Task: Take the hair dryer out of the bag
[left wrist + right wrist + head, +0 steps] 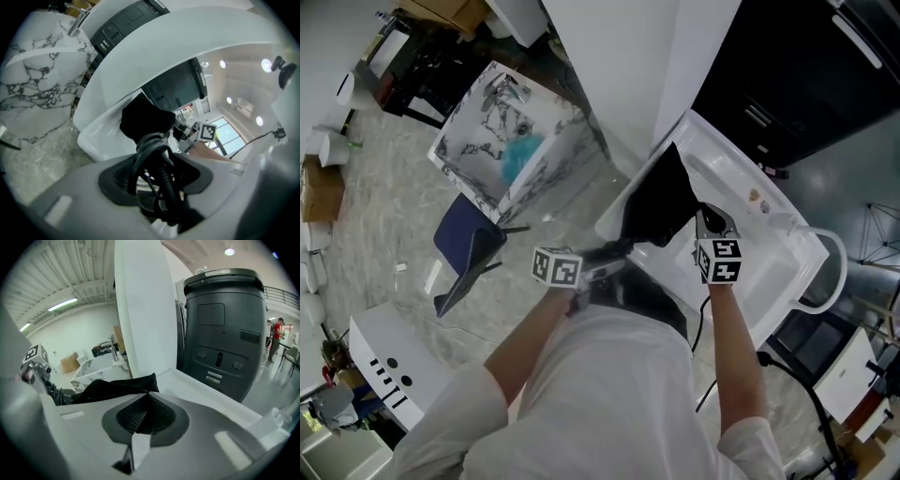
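A black bag (pixel 661 202) hangs above a white basin (pixel 769 253). My right gripper (pixel 705 223) is shut on the bag's upper edge; in the right gripper view the black fabric (pixel 112 387) runs into the closed jaws of the right gripper (pixel 140 416). My left gripper (pixel 614 255) reaches to the bag's lower left. Its jaws stand wide around a coiled black cord (pixel 154 154), gripped just in front of the bag (pixel 143 119). The hair dryer's body is hidden.
A marble-patterned box (pixel 502 131) stands on the floor at the upper left, with a blue chair (pixel 464 239) beside it. A white column (pixel 619 56) rises behind the basin, and a large dark machine (pixel 225 324) stands past it. Cables (pixel 811 394) trail at the lower right.
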The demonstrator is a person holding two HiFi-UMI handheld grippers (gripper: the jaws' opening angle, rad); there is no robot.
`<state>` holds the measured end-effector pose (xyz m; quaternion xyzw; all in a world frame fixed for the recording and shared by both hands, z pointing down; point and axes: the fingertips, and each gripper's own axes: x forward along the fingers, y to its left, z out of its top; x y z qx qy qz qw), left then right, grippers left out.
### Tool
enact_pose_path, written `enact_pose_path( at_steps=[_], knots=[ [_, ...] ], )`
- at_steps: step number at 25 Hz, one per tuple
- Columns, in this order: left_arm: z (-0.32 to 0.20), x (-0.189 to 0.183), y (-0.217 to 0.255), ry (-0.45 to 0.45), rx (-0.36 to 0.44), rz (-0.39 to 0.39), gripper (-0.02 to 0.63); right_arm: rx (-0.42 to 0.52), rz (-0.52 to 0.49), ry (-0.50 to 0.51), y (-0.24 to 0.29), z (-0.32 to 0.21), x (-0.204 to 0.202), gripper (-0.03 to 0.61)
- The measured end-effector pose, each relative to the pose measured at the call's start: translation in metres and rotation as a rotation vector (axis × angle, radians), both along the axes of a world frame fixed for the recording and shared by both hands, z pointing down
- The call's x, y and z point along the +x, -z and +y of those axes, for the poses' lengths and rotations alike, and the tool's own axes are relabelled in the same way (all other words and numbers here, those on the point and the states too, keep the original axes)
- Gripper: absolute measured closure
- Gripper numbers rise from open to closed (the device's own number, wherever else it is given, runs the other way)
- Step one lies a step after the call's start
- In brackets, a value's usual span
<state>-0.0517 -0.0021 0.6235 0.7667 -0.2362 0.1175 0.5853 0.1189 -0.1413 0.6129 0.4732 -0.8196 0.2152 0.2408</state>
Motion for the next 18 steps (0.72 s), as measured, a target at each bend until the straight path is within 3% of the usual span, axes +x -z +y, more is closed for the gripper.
enact_pose_path(
  at_steps=[9, 18],
  knots=[
    [0.013, 0.028, 0.016, -0.201, 0.11, 0.01, 0.4, -0.028, 0.029, -0.009, -0.007, -0.011, 0.013, 0.568],
    [0.031, 0.03, 0.051, -0.226, 0.143, 0.128, 0.4, -0.089, 0.036, 0.03, -0.019, -0.005, 0.015, 0.568]
  ],
)
